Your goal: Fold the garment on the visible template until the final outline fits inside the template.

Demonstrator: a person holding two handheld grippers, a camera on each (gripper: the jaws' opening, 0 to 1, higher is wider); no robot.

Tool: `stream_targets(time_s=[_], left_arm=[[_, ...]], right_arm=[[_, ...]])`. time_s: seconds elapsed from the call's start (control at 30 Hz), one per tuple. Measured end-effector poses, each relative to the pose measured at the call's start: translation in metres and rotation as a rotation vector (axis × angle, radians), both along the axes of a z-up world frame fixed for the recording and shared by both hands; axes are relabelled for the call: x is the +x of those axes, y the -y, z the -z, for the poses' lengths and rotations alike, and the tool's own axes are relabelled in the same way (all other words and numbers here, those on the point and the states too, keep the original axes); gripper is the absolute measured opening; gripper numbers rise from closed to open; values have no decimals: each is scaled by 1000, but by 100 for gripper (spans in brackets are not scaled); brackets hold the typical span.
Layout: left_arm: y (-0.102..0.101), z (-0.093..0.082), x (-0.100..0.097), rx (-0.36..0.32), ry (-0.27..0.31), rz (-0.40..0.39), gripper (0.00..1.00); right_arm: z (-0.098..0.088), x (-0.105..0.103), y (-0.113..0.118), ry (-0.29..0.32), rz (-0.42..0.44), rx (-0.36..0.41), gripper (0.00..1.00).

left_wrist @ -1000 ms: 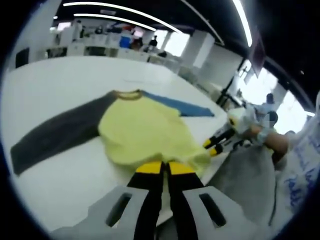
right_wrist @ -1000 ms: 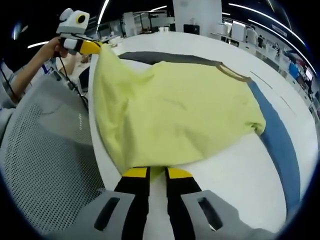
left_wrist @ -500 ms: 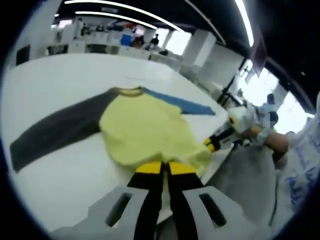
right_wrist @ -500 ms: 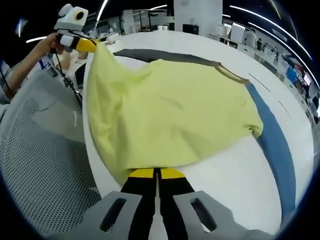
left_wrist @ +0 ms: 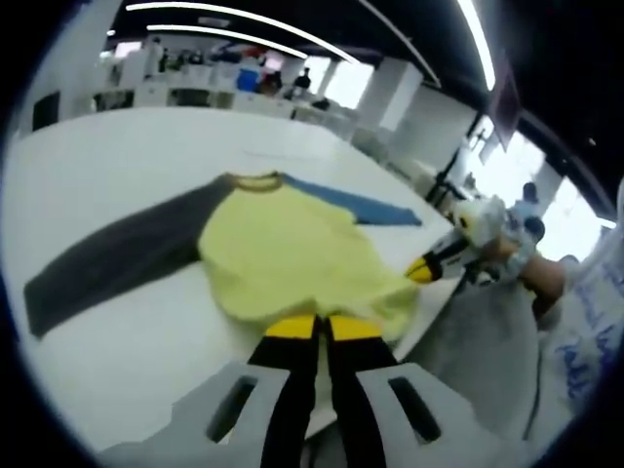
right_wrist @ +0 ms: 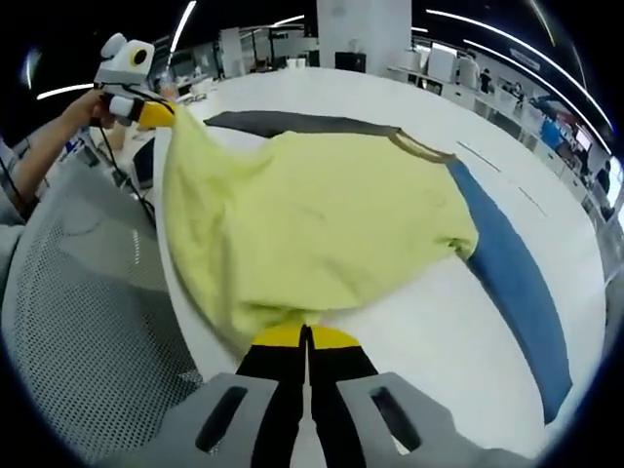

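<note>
A yellow shirt [left_wrist: 288, 255] [right_wrist: 322, 229] with one dark grey sleeve [left_wrist: 107, 263] [right_wrist: 292, 123] and one blue sleeve [left_wrist: 351, 203] [right_wrist: 512, 278] lies on the white table [left_wrist: 117, 166] [right_wrist: 468, 361]. My left gripper [left_wrist: 322, 327] is shut on the shirt's hem at one corner. My right gripper [right_wrist: 305, 336] is shut on the hem at the other corner. Each gripper shows in the other's view, the right gripper [left_wrist: 429, 268] and the left gripper [right_wrist: 151, 112], both lifting the hem off the table edge. A thin template line [right_wrist: 492, 161] runs across the table beyond the collar.
A grey mesh chair [right_wrist: 88, 322] [left_wrist: 478, 351] stands at the table's near edge below the hem. The person's hand [right_wrist: 88, 102] and sleeve [left_wrist: 585, 322] hold the grippers. Desks and people fill the far room.
The right gripper's jaws closed on the hem corner. Both grippers have raised the hem a little and the cloth has bunched toward them.
</note>
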State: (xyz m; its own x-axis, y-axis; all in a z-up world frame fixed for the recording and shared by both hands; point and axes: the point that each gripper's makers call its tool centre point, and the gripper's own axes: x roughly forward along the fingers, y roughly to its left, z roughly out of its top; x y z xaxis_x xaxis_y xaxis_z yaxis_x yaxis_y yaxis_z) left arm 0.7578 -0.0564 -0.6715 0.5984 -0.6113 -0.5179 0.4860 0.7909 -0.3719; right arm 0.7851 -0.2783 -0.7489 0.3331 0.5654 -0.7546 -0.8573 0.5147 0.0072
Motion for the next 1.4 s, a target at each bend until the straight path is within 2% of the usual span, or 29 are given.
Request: stream_targets(time_s=[0.2,0.4,0.63,0.8,1.17,1.4], left_arm=[[-2,-4,5,10,13,0,0],[-9,-13,18,25,50,-9,0],[-13,-26,40,41,105,-15,0],[-19,-40,62,55,173,-45,0],[-28,-55,105,101,248,-81,0],[-32,-49,132,128,253,-102,0]], right_arm=[[-18,9,4,48,26,21,1],[-49,30,8,133,60,52,1],[-81,60,12,218,95,74,1],[-99,82,10,272,106,80,1],[-119,135,5,332,135,100,1],[-121,168,0,355,151,97,1]])
